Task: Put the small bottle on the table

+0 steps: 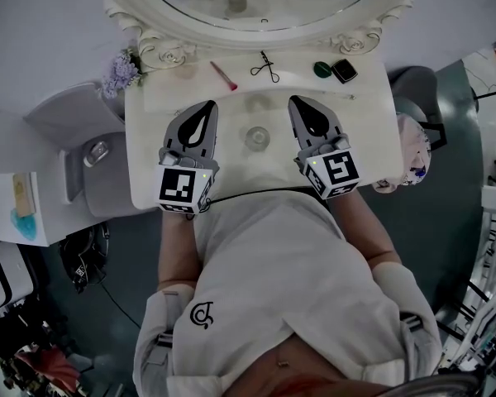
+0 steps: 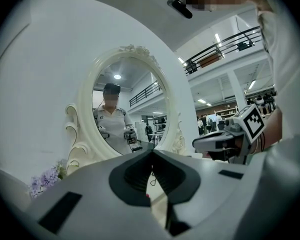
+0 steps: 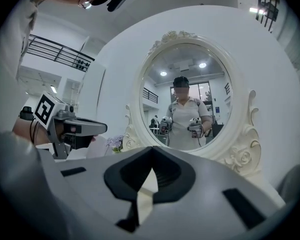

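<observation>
Seen from above, the mirror [image 1: 298, 7] runs off the top edge, and the desk's [image 1: 149, 155] near edge disappears under the person's shirt [image 1: 273, 263]. The dark green thing [image 1: 321, 69] is too small to name.

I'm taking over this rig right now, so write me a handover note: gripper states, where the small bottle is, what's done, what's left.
Left gripper: shut, empty, above the table.
Right gripper: shut, empty.
Small bottle: stands on the table between both grippers, touched by neither.
Done: bottle seems placed.
Left: apparently nothing but pulling the grippers back.
</observation>
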`<state>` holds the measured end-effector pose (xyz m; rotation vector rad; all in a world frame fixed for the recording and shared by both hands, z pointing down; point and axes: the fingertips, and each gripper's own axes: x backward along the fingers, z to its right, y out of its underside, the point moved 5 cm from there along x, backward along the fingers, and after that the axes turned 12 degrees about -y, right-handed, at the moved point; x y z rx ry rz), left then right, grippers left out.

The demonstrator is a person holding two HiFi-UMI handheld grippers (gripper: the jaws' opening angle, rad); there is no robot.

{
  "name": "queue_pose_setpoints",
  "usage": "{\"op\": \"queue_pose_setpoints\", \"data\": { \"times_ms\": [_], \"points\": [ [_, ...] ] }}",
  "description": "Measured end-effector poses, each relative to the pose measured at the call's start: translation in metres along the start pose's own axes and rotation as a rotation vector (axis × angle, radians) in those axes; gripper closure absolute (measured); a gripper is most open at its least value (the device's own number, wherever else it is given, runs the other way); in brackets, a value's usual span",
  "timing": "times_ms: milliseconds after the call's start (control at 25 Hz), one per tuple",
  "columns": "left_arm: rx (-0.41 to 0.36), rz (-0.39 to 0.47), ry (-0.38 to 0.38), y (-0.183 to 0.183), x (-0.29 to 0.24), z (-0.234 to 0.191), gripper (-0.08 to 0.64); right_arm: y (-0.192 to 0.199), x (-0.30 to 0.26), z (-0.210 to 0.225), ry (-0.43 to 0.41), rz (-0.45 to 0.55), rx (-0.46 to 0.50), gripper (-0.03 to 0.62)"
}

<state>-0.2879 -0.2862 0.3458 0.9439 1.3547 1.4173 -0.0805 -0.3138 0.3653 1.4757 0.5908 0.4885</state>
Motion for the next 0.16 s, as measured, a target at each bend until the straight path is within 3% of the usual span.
{"op": "queue_pose_setpoints", "data": {
  "times_ms": [160],
  "points": [
    [-0.016,-0.003,0.02,0.0015,0.0029,0.0023,0.548,0.0007,-0.0005,-0.0051,0.006,0.013,-0.004,0.589]
  ]
}}
